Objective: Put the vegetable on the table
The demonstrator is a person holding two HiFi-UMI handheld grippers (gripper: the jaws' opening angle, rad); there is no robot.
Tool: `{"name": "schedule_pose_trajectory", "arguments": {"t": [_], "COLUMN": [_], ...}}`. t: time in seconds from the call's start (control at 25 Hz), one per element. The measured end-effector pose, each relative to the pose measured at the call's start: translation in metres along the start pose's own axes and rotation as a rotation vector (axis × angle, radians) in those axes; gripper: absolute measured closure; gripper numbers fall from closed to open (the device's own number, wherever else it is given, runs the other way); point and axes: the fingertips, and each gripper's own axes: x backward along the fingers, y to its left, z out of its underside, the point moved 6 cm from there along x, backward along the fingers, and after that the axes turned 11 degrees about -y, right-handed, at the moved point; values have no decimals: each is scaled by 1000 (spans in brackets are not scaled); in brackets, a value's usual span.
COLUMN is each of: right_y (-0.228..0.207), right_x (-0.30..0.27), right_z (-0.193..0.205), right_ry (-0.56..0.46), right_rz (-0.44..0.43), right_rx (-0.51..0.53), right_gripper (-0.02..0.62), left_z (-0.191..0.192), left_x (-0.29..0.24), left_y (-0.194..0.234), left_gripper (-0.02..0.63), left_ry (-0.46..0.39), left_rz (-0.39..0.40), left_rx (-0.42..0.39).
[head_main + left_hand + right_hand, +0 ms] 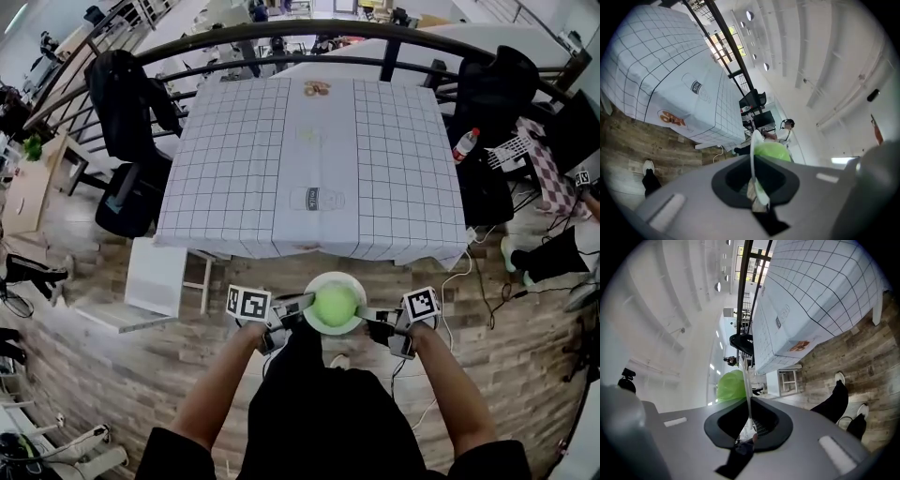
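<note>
A round, pale green vegetable (335,304) sits in the middle of a white plate (322,280). The plate is in the air just in front of your body, above the wooden floor (112,366). It is near the front edge of the table (234,141) but not over it.

Your left gripper (302,302) is clamped on the plate's left rim and your right gripper (371,319) on its right rim. The plate hangs level between them.

In the left gripper view, the thin plate edge (753,159) is pinched between narrow jaws, with the vegetable (772,151) just beyond it. The right gripper view shows the same: the plate edge (747,390) is nipped tight and the green vegetable (730,386) sits beside it.

The table ahead is covered with a white cloth checked in thin dark lines. A white stool (157,277) stands near its front left corner. Black chairs (127,103) flank the table on both sides, and a dark curved railing (281,33) runs behind it. A bottle (465,143) with a red cap lies near the table's right side.
</note>
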Motion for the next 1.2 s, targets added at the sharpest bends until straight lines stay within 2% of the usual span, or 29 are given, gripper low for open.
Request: {"name": "schedule_pose_trajectory", "arguments": {"t": [0.12,0.36,0.68,1.2], "right_y": [9,9,7,-15], "right_x": [-10,-54,-94,-102], "right_z": [-23,-73,-107,-210], "right_ry": [-18,-36,-38,4], "right_rz": [12,22,24,48], "right_rx": [-8,28,24,26], "right_gripper": [586,588,589,591], "left_z": [-30,-91,-137,-204], "left_x": [-5,-10,-8,-66], "left_y": [0,36,63,93], "left_gripper": [589,590,589,589], "left_ry": [25,48,73,8], "left_rz": [2,16,10,4], "left_rx": [-3,-11,-20,4]}}
